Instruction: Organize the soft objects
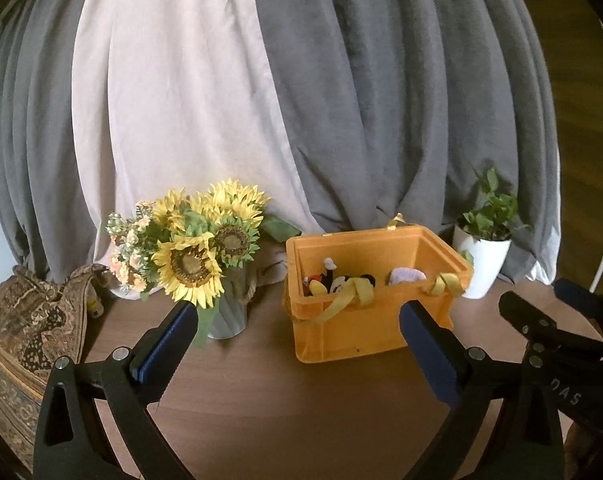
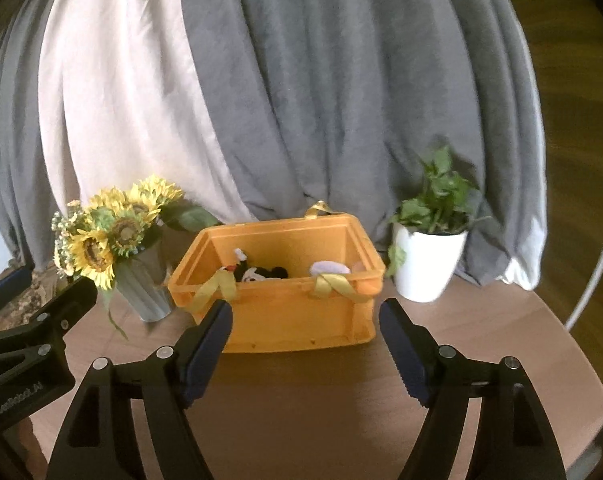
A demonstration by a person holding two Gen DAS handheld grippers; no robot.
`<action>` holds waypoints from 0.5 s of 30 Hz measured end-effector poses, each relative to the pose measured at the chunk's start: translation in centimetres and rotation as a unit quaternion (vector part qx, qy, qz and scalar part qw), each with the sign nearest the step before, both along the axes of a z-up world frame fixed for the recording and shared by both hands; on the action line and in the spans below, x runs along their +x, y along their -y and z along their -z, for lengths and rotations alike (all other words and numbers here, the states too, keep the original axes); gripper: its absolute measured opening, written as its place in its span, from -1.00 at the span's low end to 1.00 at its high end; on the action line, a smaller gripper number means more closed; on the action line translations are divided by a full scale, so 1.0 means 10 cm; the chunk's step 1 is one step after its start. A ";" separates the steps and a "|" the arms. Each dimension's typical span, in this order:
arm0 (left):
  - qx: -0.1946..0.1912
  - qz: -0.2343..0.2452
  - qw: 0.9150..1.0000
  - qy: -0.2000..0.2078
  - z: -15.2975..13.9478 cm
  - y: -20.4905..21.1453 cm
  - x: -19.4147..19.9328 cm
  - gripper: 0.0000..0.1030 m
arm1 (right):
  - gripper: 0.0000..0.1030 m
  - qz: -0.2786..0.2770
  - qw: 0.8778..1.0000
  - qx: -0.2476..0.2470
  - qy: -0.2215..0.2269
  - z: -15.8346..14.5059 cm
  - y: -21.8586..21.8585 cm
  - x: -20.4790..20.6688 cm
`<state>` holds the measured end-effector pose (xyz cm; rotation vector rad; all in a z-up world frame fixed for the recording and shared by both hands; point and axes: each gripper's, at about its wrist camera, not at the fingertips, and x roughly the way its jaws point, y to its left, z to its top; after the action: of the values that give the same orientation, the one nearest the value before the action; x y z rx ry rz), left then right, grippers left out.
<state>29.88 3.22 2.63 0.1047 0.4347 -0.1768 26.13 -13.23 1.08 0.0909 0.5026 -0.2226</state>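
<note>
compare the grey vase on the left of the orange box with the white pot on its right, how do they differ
The grey vase has a ribbed wall; the white pot is smooth. The vase holds cut sunflowers with yellow heads; the pot holds a leafy green plant with no blooms. The vase stands close beside the orange box; the pot stands clear of it. Both stand upright on the wooden table before the curtains, widening toward the rim.

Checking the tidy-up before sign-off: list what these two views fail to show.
- Toys in the orange crate: both views, its front wall hides all but their tops.
- Patterned cloth: left view, cut by the edge; right view, behind the left gripper.
- Potted plant: right view, blurred.
- Right gripper: empty.
</note>
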 end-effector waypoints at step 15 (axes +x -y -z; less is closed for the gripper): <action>-0.005 -0.023 1.000 0.008 -0.08 -0.02 -0.91 0.99 | 0.66 -0.003 1.000 -0.013 0.022 -0.19 0.01 -0.76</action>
<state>20.77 3.43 3.40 0.0864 0.4198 -0.1333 18.55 -13.31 2.95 0.0682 0.4559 -0.2200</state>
